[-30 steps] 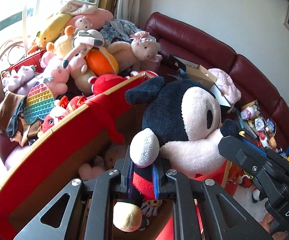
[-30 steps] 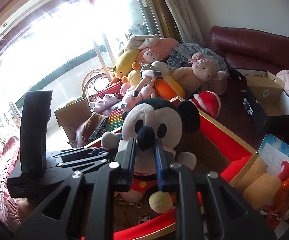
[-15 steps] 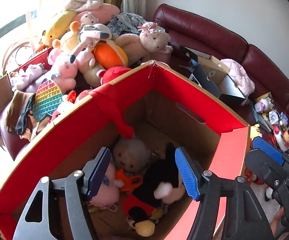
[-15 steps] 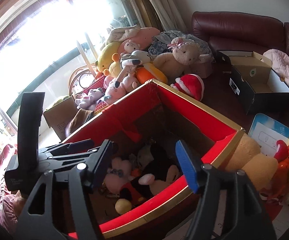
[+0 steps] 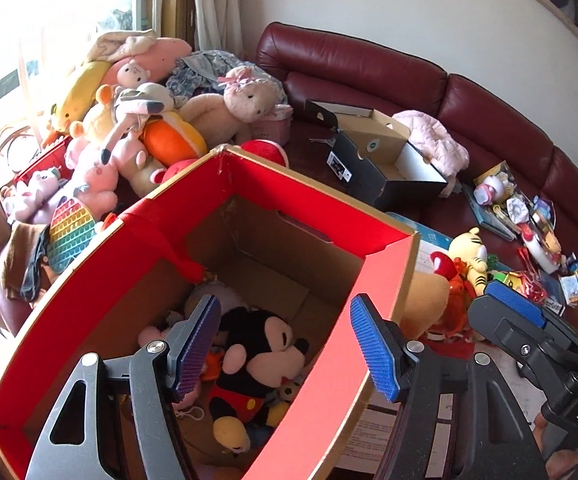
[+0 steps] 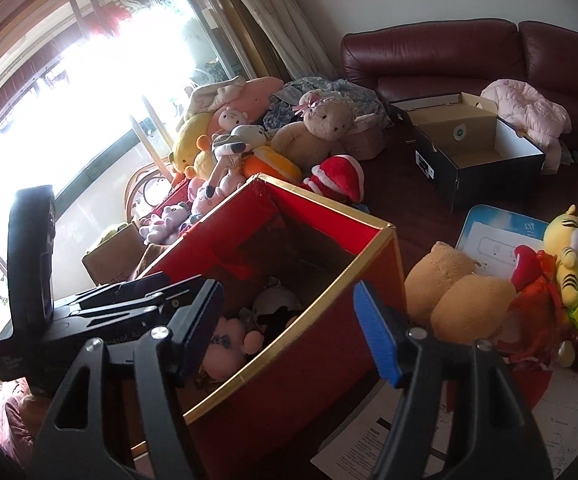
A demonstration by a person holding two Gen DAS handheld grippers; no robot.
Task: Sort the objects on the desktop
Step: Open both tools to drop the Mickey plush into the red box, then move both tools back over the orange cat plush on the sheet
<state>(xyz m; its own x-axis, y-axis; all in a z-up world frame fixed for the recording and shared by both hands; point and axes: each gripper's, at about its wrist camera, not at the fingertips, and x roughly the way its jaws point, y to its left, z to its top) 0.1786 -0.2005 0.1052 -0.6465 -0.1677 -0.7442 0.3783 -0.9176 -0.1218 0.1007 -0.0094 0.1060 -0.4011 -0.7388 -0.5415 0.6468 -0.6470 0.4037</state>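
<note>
Down inside the red box (image 5: 101,296), the Mickey plush (image 5: 257,364) lies lengthwise, head toward the far wall, feet nearest. Left gripper (image 5: 285,348) and right gripper (image 6: 289,326) both hang spread, holding nothing.

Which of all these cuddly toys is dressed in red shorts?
The black-eared mouse doll lying inside the red box. It alone wears red shorts with buttons; the others outside are pink, yellow or tan.

The Mickey doll (image 5: 257,364) is soft plush cloth. The box (image 5: 281,204) is matt cardboard, red-lined. The sofa (image 5: 369,64) is glossy leather.
</note>
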